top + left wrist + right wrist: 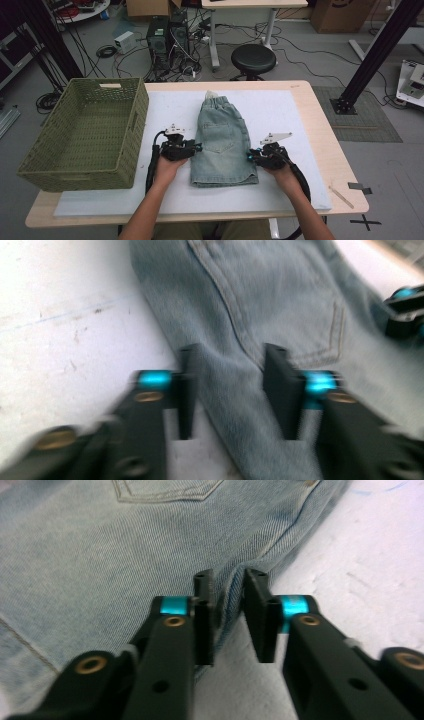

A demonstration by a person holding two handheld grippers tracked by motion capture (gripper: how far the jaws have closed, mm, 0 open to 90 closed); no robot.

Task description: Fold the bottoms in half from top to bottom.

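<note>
A pair of light blue denim shorts (222, 140) lies folded lengthwise on the white mat (285, 115), waistband at the far end. My left gripper (197, 148) is at the shorts' left edge. In the left gripper view its jaws stand apart astride the denim edge (280, 295), so the left gripper (232, 385) is open. My right gripper (250, 155) is at the shorts' right edge. In the right gripper view a raised fold of denim (100, 555) is pinched in the narrow gap of the right gripper (229, 615).
A large green woven basket (80, 177) stands at the table's left side, close to my left hand. A thin stick (341, 196) lies near the front right corner. A black stool (253, 59) and cables are on the floor beyond the table.
</note>
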